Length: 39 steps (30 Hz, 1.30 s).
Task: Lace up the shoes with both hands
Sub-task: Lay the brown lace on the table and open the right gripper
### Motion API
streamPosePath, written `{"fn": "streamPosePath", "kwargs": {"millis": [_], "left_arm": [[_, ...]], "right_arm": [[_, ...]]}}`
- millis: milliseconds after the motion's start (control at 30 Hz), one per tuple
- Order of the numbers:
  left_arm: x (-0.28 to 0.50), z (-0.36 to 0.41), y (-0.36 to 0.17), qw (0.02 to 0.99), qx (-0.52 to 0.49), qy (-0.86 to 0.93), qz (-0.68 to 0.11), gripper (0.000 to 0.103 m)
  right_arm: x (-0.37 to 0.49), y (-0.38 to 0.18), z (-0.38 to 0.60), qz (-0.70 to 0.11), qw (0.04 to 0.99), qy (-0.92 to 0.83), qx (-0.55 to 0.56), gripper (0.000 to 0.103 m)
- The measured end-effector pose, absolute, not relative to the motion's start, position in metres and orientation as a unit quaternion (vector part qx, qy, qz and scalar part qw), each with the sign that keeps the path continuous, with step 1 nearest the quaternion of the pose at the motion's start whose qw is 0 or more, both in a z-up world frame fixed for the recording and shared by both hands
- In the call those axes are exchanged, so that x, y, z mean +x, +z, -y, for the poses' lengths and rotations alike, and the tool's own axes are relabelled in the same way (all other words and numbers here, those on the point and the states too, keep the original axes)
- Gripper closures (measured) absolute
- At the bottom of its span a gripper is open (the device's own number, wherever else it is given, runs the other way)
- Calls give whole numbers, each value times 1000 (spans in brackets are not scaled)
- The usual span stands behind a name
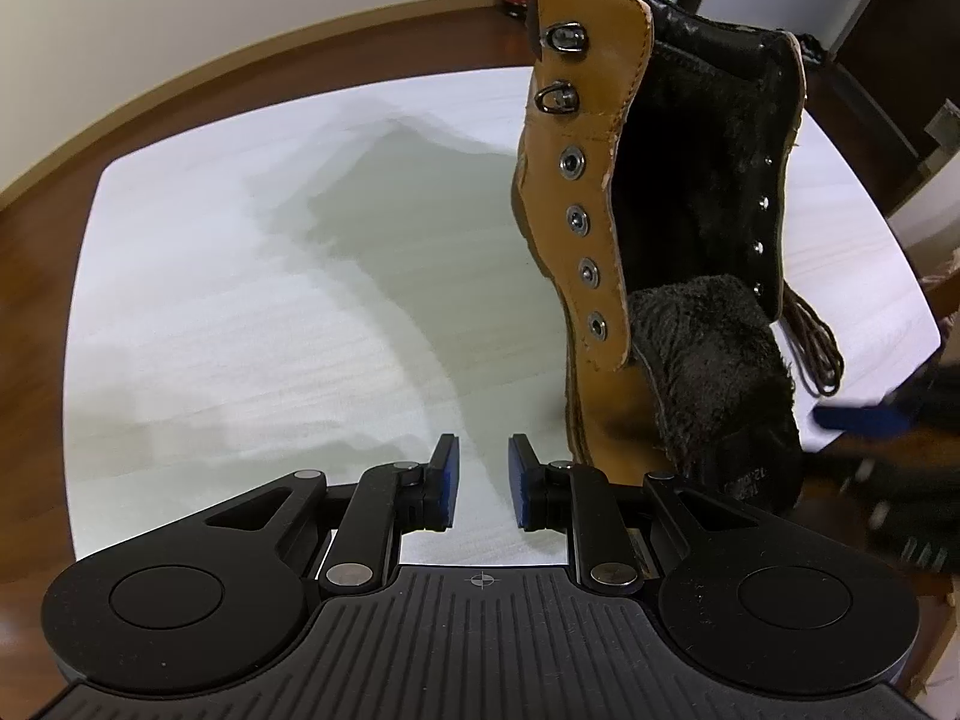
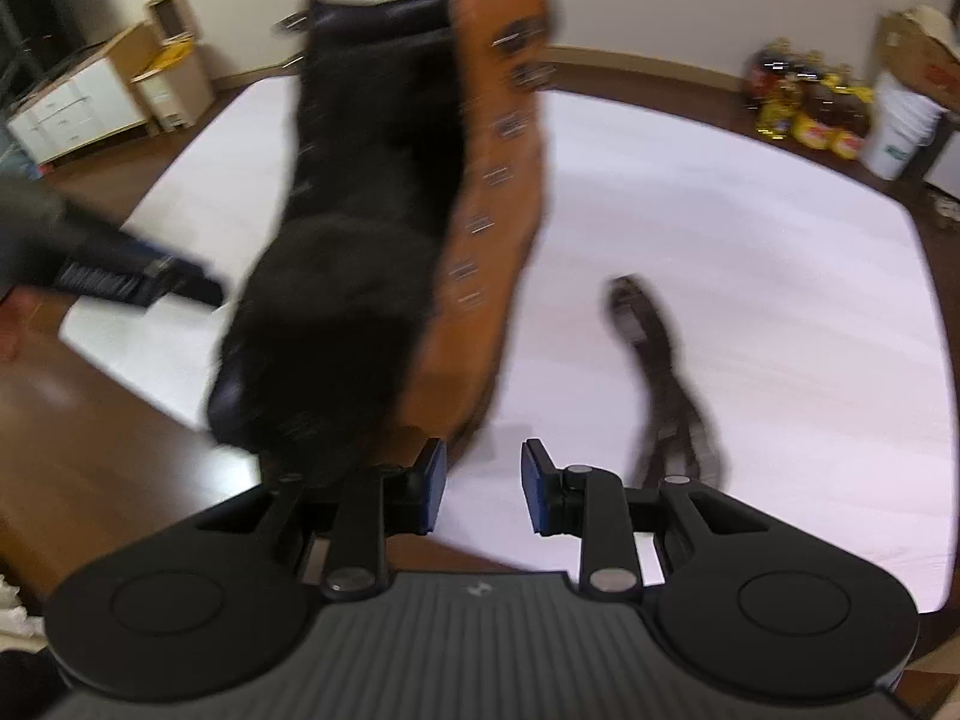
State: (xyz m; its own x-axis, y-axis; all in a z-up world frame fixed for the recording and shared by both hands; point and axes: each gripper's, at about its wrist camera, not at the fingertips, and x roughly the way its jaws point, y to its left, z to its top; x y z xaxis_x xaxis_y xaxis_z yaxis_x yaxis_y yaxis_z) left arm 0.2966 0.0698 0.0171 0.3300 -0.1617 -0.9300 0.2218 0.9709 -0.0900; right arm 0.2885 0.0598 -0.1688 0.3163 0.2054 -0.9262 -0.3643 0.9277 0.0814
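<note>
Boot, tan leather with a black fleecy lining, stands unlaced on a white mat spread over a dark wooden floor. Its tongue flops forward and the shaft gapes open; one flap shows four round metal eyelets below two hooks, all of them bare. A dark brown lace lies loose on the mat just beside the boot, on its far side as the left wrist camera sees it, and in no eyelet that shows.

Nearest that camera, the left gripper hangs above bare mat close to the boot's toe, its blue-padded jaws spread with nothing between them. The right gripper appears blurred at the edge of the left view; in its own heavily smeared picture it points down just beside the toe of the boot, the lace trailing across the mat on the other side of it. Its jaws stand wide apart and empty, touching neither boot nor lace. The left gripper shows there as a dark streak on the boot's far side.

Beyond the mat, bottles of amber and dark liquid line the baseboard next to a white bucket. A white drawer unit and cardboard boxes sit along the opposite wall.
</note>
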Motion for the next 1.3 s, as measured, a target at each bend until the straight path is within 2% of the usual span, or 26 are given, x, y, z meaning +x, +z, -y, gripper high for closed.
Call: {"fn": "streamPosePath", "kwargs": {"millis": [133,300,600,900,1133,1300], "left_arm": [[298,-71,21,819,26,-120,-561,84],[300,-73,23,818,25,-130,-560,84],[303,-62,42,830,25,-171,-531,84],[303,-72,60,841,61,-182,-507,84],[301,-74,60,841,58,-179,-507,84],[304,-68,59,843,60,-166,-508,84]], "right_arm": [[286,-182,-77,-553,805,188,-103,81],[285,-177,-70,-555,806,195,-68,81],[303,-134,-42,-496,826,198,180,79],[357,-127,-73,-444,867,122,192,78],[388,-138,-93,-469,863,78,171,75],[403,-151,-81,-491,845,95,190,76]]}}
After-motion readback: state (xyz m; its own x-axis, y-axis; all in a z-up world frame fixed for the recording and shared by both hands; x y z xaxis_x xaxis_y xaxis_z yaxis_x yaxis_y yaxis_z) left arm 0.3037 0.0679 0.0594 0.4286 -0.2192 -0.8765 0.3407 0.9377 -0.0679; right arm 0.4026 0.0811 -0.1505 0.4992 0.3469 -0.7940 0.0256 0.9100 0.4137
